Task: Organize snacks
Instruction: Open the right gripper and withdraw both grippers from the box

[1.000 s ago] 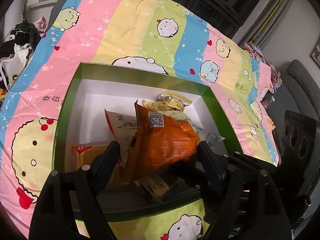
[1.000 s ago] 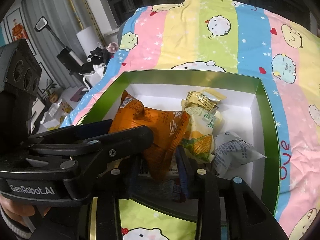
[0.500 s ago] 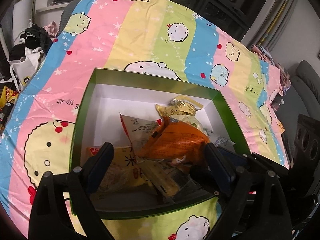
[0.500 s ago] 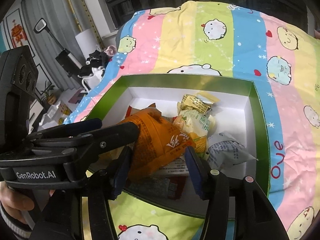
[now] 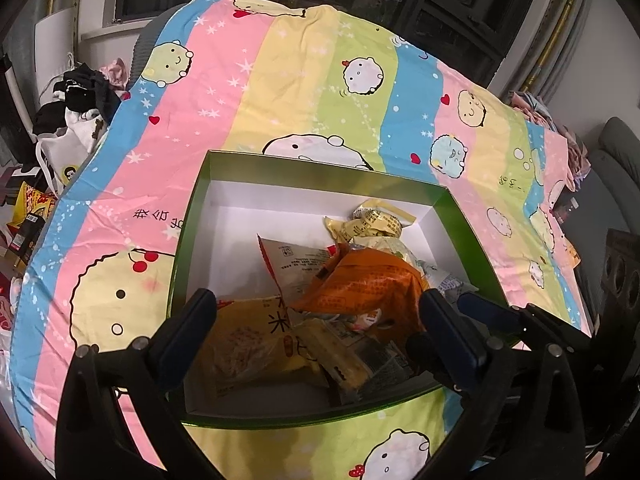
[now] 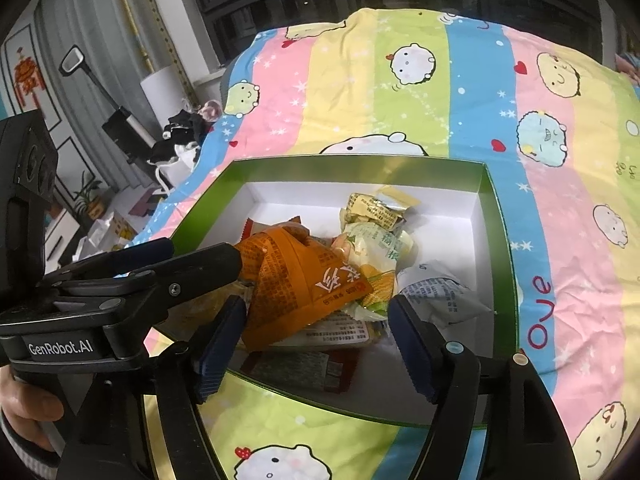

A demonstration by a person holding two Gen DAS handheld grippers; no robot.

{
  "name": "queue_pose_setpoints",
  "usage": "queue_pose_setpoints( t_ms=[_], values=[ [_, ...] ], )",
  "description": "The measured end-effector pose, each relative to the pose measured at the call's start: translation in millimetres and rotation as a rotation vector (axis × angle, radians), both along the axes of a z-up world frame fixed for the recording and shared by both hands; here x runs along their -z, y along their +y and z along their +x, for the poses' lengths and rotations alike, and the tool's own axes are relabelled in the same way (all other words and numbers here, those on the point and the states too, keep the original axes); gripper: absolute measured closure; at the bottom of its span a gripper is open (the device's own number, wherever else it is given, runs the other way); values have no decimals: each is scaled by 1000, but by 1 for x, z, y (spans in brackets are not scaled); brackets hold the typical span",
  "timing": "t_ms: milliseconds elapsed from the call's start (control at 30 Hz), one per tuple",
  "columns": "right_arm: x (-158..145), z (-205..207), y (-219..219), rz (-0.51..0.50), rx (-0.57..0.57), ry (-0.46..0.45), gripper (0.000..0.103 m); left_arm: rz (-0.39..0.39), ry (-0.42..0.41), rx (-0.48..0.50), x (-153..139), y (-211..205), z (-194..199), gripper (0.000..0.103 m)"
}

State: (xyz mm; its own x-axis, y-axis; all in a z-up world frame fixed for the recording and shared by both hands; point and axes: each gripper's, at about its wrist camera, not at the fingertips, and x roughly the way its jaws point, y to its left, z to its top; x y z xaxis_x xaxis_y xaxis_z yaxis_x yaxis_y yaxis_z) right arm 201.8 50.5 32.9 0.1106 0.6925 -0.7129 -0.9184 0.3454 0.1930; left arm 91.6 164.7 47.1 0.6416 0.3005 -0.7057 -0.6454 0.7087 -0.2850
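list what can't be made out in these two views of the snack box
- Dark flat packet at the green cardboard box's near wall, right wrist view: the crumpled orange snack bag overlaps it and its print is blurred.
- Yellow snack bag, left wrist view: its lower part sits behind the left gripper, jaws open.
- White printed wrapper: text too small to read.
- Box's near outer wall: cut off by the right gripper.

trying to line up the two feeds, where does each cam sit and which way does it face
Left wrist: sits on the left gripper, faces down into the green box; its open fingers show.
Right wrist: sits on the right gripper, same downward view; open fingers, left gripper and a hand show.
Shared: box, orange packet, cartoon blanket.
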Motion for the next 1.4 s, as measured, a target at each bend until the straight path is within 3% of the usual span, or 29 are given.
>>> queue_pose_setpoints(
  t_ms=[133, 400, 600, 1400],
  values=[
    [-3, 0, -3, 2, 9, -9, 26, 10, 0, -2, -3, -2, -1, 1],
    [-10, -2, -7, -1, 21, -38, 10, 53, 8, -12, -12, -10, -6, 1],
    [-18, -3, -12, 1, 36, -73, 5, 97, 18, -25, -19, -15, -13, 1],
    [-48, -24, -27, 19, 21, -127, 4, 189, 26, -72, -49, -39, -36, 0]
  ],
)
